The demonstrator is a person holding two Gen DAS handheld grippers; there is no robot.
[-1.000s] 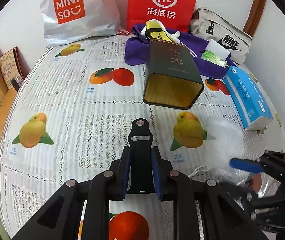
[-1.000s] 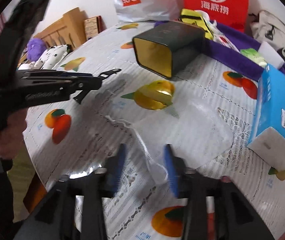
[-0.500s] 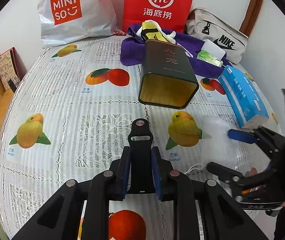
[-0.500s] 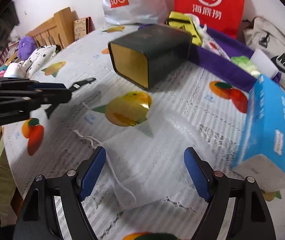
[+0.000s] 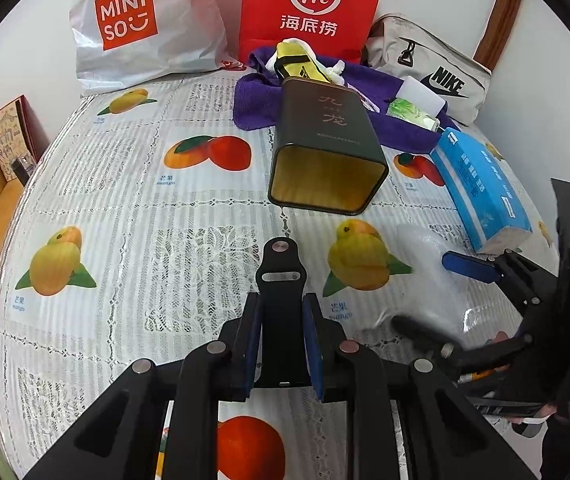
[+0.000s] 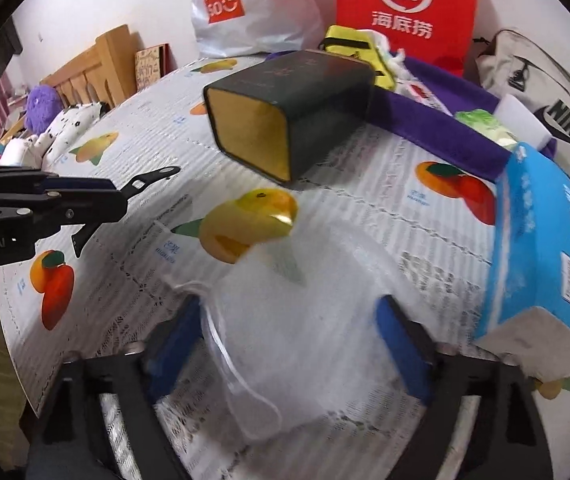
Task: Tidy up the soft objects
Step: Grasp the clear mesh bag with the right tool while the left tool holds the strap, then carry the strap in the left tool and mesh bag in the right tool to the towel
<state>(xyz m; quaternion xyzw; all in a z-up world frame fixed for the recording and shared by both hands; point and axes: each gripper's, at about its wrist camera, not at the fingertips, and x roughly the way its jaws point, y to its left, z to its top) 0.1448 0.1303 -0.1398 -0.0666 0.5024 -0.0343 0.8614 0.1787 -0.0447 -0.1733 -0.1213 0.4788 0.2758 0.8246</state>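
- A table (image 5: 133,208) under a white lace cloth printed with mangoes stands against a white wall.
- Nearest, the left gripper (image 5: 281,344) pinches a black watch strap (image 5: 281,280) between its blue pads (image 5: 251,344); the strap's free end points out over the cloth.
- Just to its right, the right gripper (image 6: 289,344) hangs over a translucent white drawstring pouch (image 6: 305,320) lying flat on the cloth; its jaws are closing, the pouch between them but not yet pressed.
- Beyond the pouch, a dark green tin (image 5: 325,148) lies on its side, its open gold mouth facing the grippers.
- A blue tissue pack (image 5: 481,188) lies to the right.
- Farther back, a purple towel (image 5: 253,100) carries small packets.
- At the wall stand a MINISO bag (image 5: 141,28), a red paper bag (image 5: 313,4) and a Nike pouch (image 5: 433,68).
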